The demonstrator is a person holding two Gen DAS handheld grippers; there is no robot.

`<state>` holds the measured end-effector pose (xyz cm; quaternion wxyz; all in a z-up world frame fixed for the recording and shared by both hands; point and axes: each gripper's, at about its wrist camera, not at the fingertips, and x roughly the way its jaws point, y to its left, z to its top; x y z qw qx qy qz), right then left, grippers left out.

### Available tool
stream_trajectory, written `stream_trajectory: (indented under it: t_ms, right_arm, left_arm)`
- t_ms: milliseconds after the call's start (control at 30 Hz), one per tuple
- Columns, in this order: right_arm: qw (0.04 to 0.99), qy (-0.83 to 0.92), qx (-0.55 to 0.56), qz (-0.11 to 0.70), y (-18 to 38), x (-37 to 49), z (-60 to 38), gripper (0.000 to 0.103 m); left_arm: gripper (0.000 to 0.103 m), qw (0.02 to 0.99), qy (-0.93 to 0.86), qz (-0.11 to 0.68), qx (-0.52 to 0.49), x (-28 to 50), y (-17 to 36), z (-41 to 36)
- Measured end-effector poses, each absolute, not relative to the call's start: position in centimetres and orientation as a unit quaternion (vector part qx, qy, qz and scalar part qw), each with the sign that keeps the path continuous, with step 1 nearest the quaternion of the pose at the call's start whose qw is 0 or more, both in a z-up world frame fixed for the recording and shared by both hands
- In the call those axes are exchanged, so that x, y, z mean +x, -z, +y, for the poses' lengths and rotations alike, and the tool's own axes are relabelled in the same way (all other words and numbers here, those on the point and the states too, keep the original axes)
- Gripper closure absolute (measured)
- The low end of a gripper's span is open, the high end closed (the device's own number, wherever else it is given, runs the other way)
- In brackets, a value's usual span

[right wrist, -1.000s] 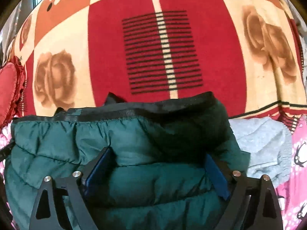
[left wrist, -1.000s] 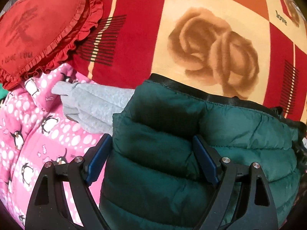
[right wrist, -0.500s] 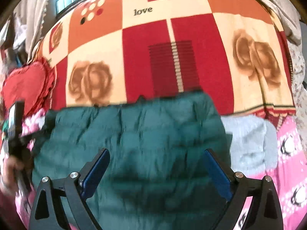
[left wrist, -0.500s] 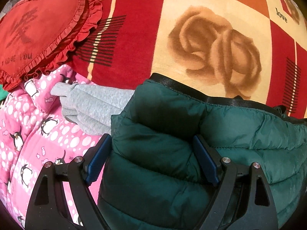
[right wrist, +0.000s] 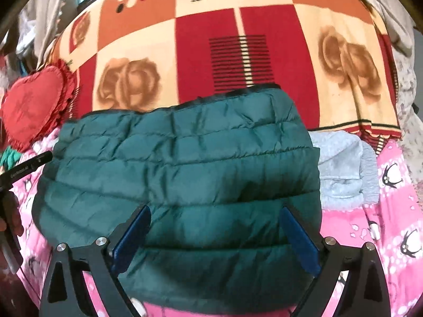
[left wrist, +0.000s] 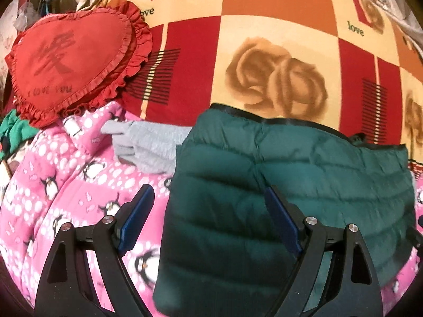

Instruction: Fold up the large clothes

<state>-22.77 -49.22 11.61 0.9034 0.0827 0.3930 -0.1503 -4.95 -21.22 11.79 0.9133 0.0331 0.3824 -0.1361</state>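
Note:
A dark green puffer jacket (left wrist: 277, 185) lies folded into a compact rectangle on a pink penguin-print garment (left wrist: 66, 185). My left gripper (left wrist: 208, 211) hovers open over the jacket's left edge. One finger is above the pink cloth and the other above the jacket, with nothing gripped. In the right wrist view the jacket (right wrist: 185, 163) fills the middle, and my right gripper (right wrist: 215, 214) stands open just above its near part. The left gripper (right wrist: 26, 167) and the hand holding it show at that view's left edge.
A folded grey garment (left wrist: 156, 148) (right wrist: 341, 163) lies against the jacket's side. A red heart-shaped frilled pillow (left wrist: 71, 60) sits at the far left. A red, orange and cream rose-pattern blanket (left wrist: 277, 52) covers the bed beyond. Loose clothes crowd the far edges.
Both grippers have drawn back and up off the jacket. Their fingers were sunk around its folds before and now hang clear, so more of the bed shows. The jacket lies flatter.

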Motion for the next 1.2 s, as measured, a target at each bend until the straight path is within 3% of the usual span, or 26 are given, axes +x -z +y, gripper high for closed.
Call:
stream_trajectory:
  t_ms: [300,700,1200]
  right_arm:
    - [0.885,0.159,0.076,0.431,-7.8,-21.5,-48.2,0.005]
    - [0.893,0.169,0.1,0.404,-11.0,-24.3,-49.5,0.004]
    - [0.882,0.198,0.135,0.407,-9.7,-24.6,-54.4,0.003]
  left_arm:
    - [0.017,0.908,0.134,0.396,0.034,-8.8,-10.0,-19.5]
    - [0.017,0.902,0.14,0.408,0.029,-9.7,-9.4,-19.4]
    - [0.017,0.896,0.155,0.416,0.022,-8.8,-8.9,-19.8]
